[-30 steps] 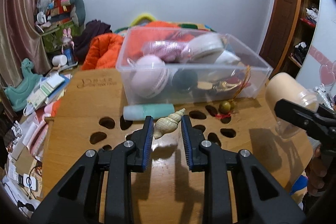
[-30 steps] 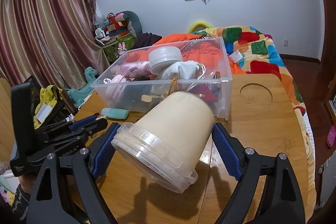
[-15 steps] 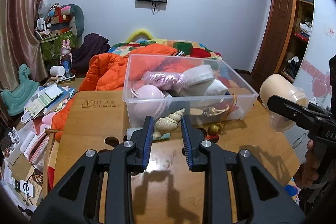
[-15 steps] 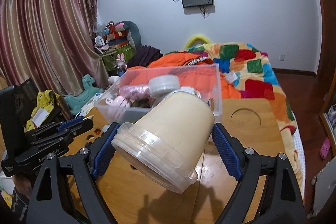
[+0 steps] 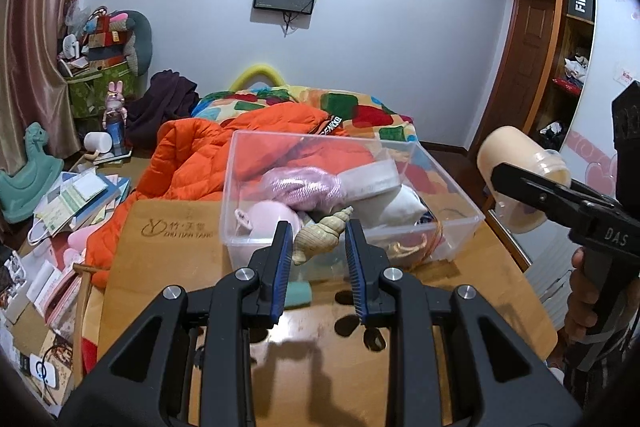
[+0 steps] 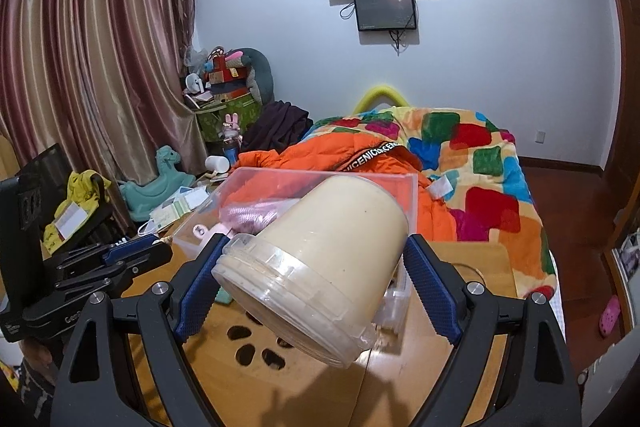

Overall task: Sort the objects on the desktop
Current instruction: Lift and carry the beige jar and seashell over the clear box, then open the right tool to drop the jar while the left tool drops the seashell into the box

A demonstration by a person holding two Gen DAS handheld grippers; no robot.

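My left gripper [image 5: 316,239] is shut on a beige spiral seashell [image 5: 322,235] and holds it in the air in front of the clear plastic bin [image 5: 456,195] on the wooden table [image 5: 168,239]. The bin holds a pink rope bundle, a pink round case, a white tin and other items. My right gripper [image 6: 312,263] is shut on a cream plastic jar [image 6: 320,259], tilted, raised above the table near the bin [image 6: 412,187]. The jar also shows in the left wrist view [image 5: 516,167], right of the bin.
A teal tube [image 5: 298,294] lies on the table before the bin, by several cut-out holes [image 5: 348,323]. An orange jacket [image 5: 192,155] and a colourful bedspread [image 6: 480,155] lie behind. Books and papers [image 5: 72,199] are stacked to the left.
Both grippers have risen and tilted up with their loads. The shell has lifted off the table to the height of the bin's front wall; the jar is higher too.
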